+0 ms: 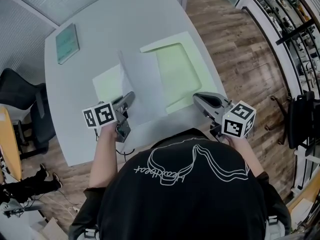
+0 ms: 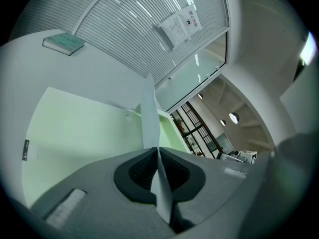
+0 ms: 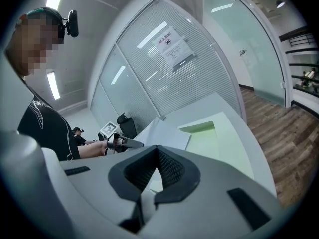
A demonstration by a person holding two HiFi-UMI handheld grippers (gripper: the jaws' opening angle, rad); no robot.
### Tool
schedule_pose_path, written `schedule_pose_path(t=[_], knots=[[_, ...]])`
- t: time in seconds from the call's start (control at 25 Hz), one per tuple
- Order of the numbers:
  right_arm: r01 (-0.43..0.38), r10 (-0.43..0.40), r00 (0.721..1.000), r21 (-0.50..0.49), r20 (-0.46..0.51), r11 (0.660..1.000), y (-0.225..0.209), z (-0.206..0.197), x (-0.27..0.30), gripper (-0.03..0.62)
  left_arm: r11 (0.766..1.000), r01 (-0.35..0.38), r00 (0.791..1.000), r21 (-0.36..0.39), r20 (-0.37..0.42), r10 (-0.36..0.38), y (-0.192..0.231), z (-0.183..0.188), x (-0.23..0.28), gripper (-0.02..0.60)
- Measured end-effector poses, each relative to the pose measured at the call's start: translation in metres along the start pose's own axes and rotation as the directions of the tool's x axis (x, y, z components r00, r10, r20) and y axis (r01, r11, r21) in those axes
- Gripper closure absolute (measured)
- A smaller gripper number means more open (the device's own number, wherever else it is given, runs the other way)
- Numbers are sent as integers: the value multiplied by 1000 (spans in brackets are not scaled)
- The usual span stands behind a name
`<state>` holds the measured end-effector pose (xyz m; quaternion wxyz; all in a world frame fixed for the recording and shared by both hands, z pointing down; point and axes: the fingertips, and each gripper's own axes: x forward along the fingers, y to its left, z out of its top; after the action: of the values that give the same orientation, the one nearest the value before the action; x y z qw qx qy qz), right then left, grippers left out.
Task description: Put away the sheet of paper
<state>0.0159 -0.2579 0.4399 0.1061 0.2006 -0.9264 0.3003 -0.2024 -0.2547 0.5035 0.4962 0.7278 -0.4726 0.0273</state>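
Observation:
A white sheet of paper [image 1: 142, 86] hangs over an open pale green folder [image 1: 175, 71] on the white table [image 1: 120, 24]. My left gripper [image 1: 126, 100] is shut on the sheet's near edge. In the left gripper view the paper [image 2: 149, 108] stands edge-on, pinched between the pads of the left gripper [image 2: 153, 151], with the green folder [image 2: 79, 128] behind it. My right gripper [image 1: 199, 98] hovers at the folder's near right corner, shut with nothing in it. The right gripper view shows the right gripper [image 3: 157, 151], the paper [image 3: 167, 133], the folder [image 3: 212, 136] and the left gripper [image 3: 125, 143].
A teal notebook [image 1: 66, 43] lies at the table's far left corner, also visible in the left gripper view as the notebook [image 2: 64, 43]. A black office chair [image 1: 22, 101] stands left of the table. Wooden floor [image 1: 240, 49] runs along the right, and a glass wall [image 3: 164, 68] closes the back.

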Motion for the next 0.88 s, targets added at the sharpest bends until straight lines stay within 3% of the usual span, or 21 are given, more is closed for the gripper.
schedule_pose_path(t=[0.56, 0.88], knots=[[-28, 29, 999, 16, -17, 999, -18, 10, 8, 588, 997, -19, 997, -69, 67, 23, 9, 24, 2, 572], [-28, 29, 1000, 27, -13, 999, -21, 8, 8, 588, 993, -31, 996, -114, 77, 40, 14, 15, 12, 571]])
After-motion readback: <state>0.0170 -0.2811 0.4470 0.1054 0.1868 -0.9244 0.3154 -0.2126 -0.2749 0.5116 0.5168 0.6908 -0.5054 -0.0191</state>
